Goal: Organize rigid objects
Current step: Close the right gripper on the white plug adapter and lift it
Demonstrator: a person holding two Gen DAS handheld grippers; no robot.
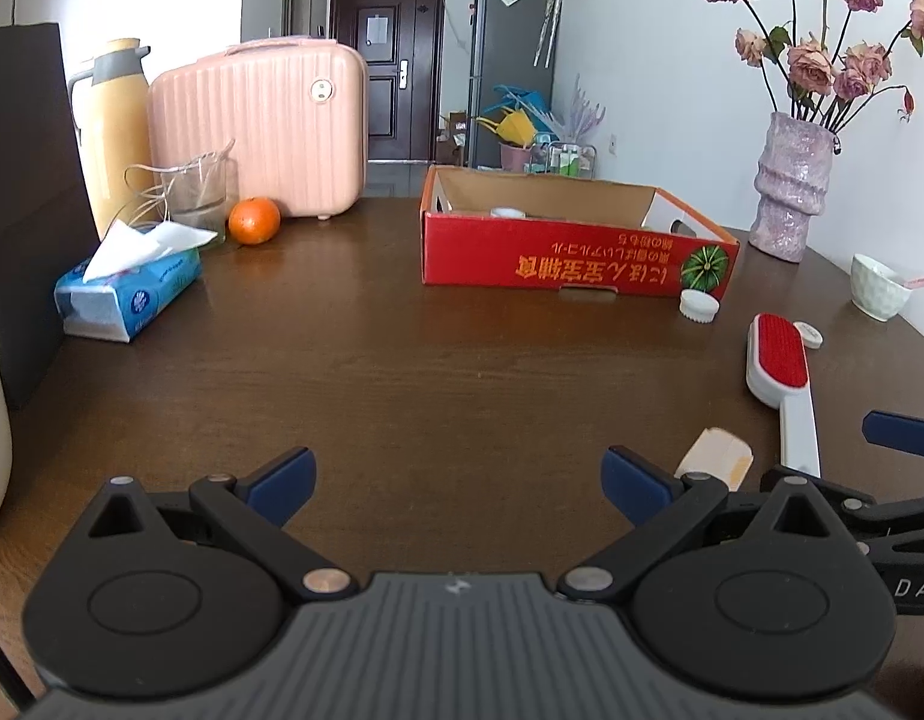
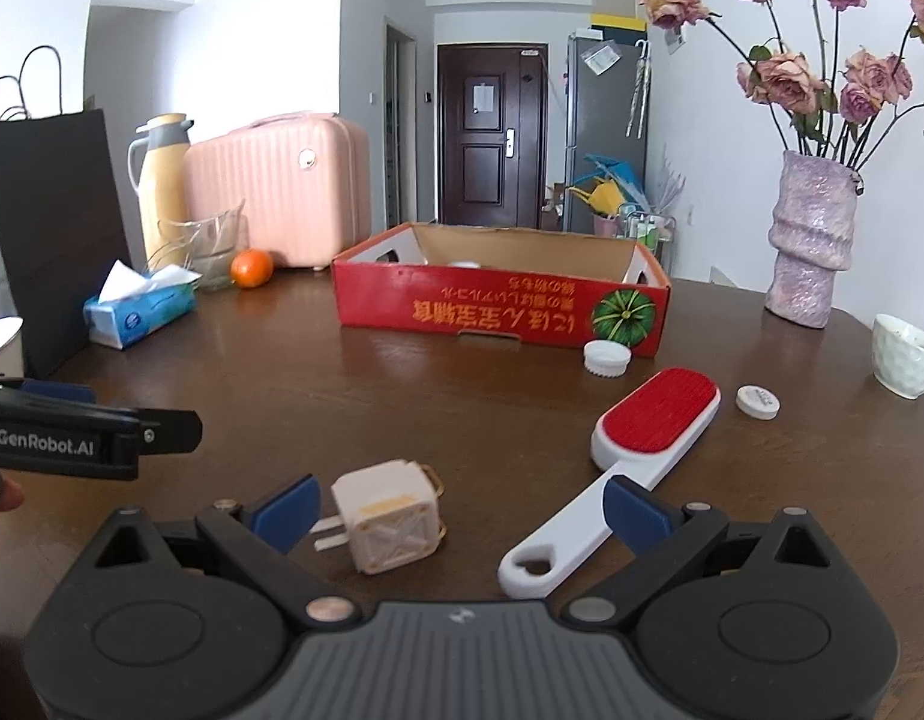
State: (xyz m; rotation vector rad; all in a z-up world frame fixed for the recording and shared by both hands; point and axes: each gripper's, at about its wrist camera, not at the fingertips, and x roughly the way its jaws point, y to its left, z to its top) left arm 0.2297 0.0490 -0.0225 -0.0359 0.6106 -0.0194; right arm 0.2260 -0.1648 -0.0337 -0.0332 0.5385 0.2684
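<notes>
Left wrist view: my left gripper [image 1: 459, 483] hovers low over the dark wooden table [image 1: 402, 360] with its blue-padded jaws spread wide and nothing between them. Right wrist view: my right gripper [image 2: 459, 513] is likewise fully spread and holds nothing; a cream plug adapter [image 2: 387, 519] lies on the table between its fingers, prongs pointing toward the left pad, which I judge to be just beside them though I cannot tell whether they touch. The white handle of a lint brush [image 2: 633, 450] runs under the right pad, its red bristle face lying farther out on the table. Beyond the brush head sit a ribbed white cap [image 2: 607, 358], right against the front wall of the red cardboard box [image 2: 498, 315], and a smaller flat white lid [image 2: 758, 401] near the brush tip. The box stands open in the middle of the table; a pale object inside it is too hidden to name. At the far left are a tissue pack [image 2: 139, 311], an orange [image 2: 252, 268], a glass pitcher [image 2: 207, 243], a yellow thermos [image 2: 162, 180] and a pink case [image 2: 282, 186]. At the right stand a vase of dried roses [image 2: 813, 240] and a white cup [image 2: 906, 354].
</notes>
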